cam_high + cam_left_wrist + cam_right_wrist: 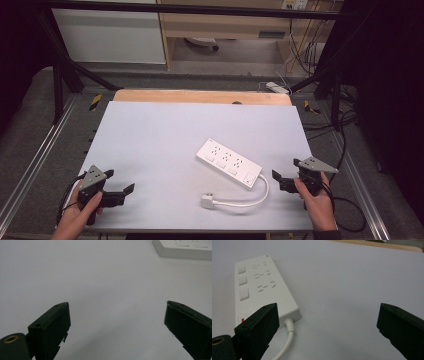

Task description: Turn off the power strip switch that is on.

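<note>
- A white power strip (229, 163) lies flat on the white table (165, 130), right of centre and set at a slant, its far end toward the middle of the table and its cable end toward the person's right.
- Its white cable (250, 199) loops from that near-right end back to a white plug (208, 201) lying on the table near the front edge.
- The left gripper (120, 181) is held over the near-left part of the table, its fingers (53, 327) spread wide with nothing between them; the strip is well apart from them, showing at the top right corner of the left gripper view.
- The right gripper (278, 181) is near the table's right edge, just beside the strip's cable end. Its fingers (260, 327) are spread wide and hold nothing; in the right gripper view the strip's corner and cable exit sit just beyond the left-hand finger, not touching it.
</note>
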Motion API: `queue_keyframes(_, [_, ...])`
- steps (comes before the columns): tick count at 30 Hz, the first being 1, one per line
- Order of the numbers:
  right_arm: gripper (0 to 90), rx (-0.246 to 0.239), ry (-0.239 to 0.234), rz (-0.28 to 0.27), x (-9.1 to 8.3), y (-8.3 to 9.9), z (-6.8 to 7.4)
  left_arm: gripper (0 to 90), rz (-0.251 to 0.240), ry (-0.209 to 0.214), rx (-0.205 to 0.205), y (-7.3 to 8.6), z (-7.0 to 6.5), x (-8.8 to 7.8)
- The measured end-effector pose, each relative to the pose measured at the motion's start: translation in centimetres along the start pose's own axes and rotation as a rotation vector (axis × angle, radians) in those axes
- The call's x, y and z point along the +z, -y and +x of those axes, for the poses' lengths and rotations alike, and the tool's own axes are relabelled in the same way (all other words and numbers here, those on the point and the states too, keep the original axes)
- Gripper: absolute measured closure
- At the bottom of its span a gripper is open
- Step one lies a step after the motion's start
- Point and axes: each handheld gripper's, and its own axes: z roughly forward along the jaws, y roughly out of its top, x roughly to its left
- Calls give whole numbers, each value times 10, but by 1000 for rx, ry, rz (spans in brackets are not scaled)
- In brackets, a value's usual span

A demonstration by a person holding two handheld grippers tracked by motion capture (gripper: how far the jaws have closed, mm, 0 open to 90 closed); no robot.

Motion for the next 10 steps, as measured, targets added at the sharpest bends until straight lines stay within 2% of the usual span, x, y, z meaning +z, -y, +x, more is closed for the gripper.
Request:
queue_keyframes(8, [40, -9, -30, 48, 14, 7, 6, 67, 3, 2, 3, 0, -1, 0])
queue_keyframes(10, [38, 4, -5, 47, 14, 7, 5, 67, 4, 3, 4, 0, -1, 0])
